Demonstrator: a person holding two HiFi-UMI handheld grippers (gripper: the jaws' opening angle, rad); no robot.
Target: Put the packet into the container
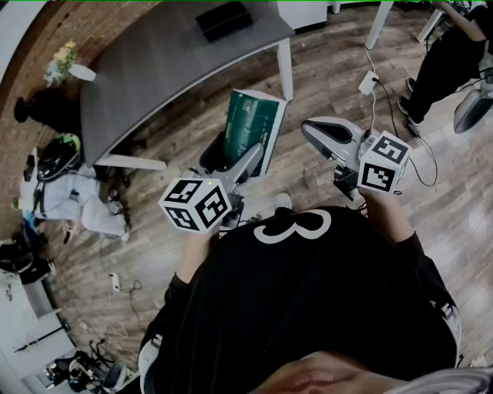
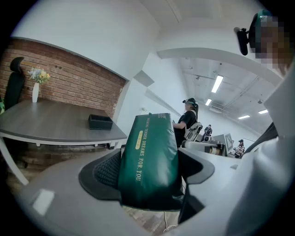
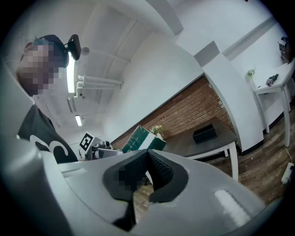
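A dark green packet with gold print stands upright between the jaws of my left gripper, held in the air above the wooden floor. In the left gripper view the packet fills the gap, and both pads of the left gripper press on its sides. The container, a black open box, sits on the far part of the grey table and also shows as the box and box. My right gripper hovers to the right of the packet. The right gripper is shut and holds nothing.
The grey table stands against a brick wall, with a white vase of flowers at its left end. Bags and clutter lie on the floor at left. A power strip with cables lies ahead at right, near a standing person.
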